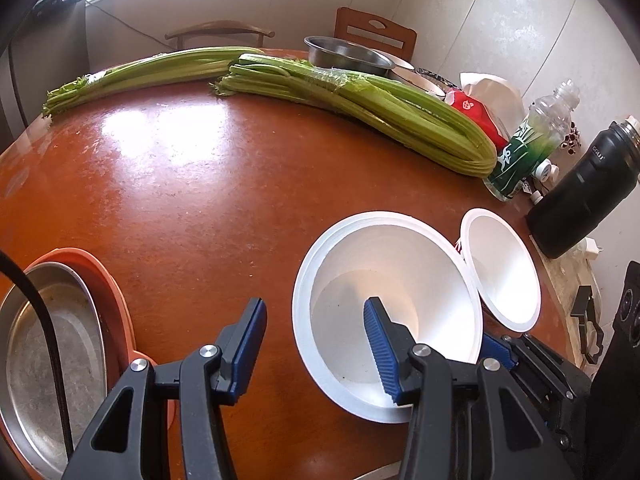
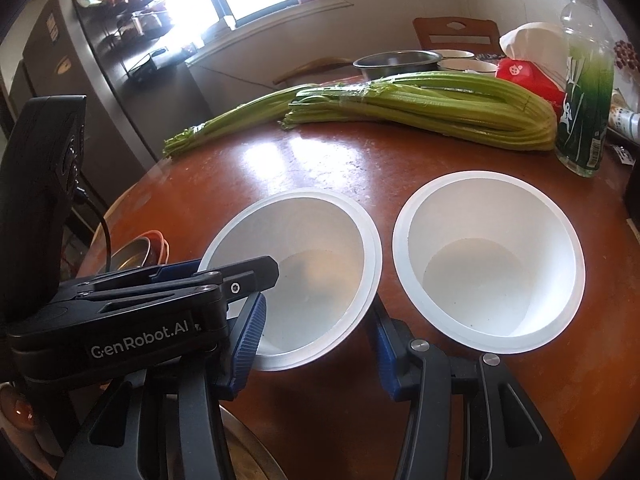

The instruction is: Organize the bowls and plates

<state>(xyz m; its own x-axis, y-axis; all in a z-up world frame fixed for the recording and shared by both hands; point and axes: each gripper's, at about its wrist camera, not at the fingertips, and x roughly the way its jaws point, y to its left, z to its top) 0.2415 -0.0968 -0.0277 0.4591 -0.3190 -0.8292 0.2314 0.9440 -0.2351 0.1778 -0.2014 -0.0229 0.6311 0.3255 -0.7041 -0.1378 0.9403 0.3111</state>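
Both grippers, left (image 1: 316, 344) and right (image 2: 316, 334), gape open, straddling the near rim of the left bowl (image 2: 320, 240); another bowl (image 2: 492, 256) sits right.

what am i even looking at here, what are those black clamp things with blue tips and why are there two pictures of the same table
The black clamps are hand-held grippers: a person holds one in each hand, and each carries a wide-angle camera looking forward along its two blue-padded fingers. So one picture comes from the left gripper and the other from the right gripper. There is no robot arm.

Both look at a round brown table. On it stand two white bowls side by side: the left white bowl and the right white bowl. Both grippers are open around the left bowl's rim, one finger of each reaching inside it. Neither looks clamped yet.

Farther back lie two bunches of celery, a metal bowl, a green-labelled bottle and a black flask. At the near left, a metal plate sits in an orange tray.
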